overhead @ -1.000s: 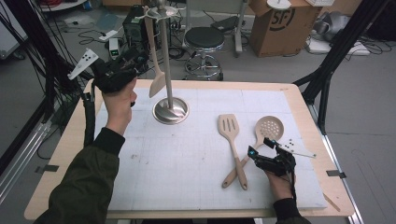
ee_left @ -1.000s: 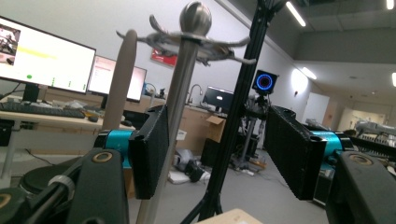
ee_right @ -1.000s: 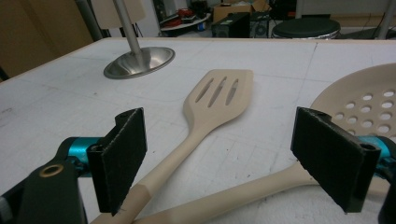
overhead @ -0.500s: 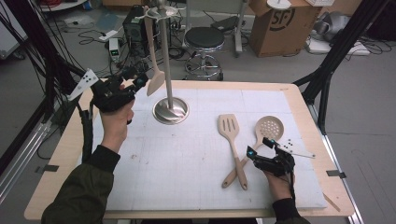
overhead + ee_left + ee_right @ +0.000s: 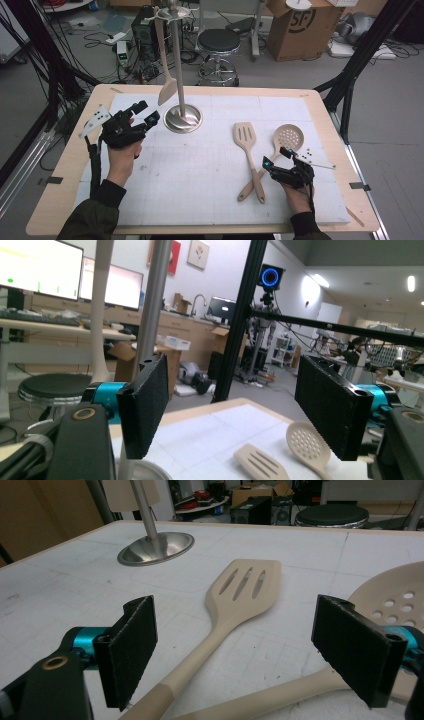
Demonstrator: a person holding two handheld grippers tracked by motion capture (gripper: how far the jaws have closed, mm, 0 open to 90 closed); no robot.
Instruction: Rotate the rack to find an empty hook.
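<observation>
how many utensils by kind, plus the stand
slotted turner: 1
skimmer: 1
hanging spatula: 1
stand: 1
total: 4

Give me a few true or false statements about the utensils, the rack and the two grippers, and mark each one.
1. One utensil hangs on the rack. True: a spatula hangs beside its pole.
2. The slotted turner and the skimmer lie with their handles crossed. True.
3. The left gripper holds the hanging spatula. False: its jaws stand open with nothing between them, having just been opening, and it sits on the mat apart from the spatula.
4. The right gripper is shut on the turner. False: its jaws are open, with the handle running between them unpressed.
5. The rack stands on the right half of the mat. False: it stands at the far left, near the left gripper.
</observation>
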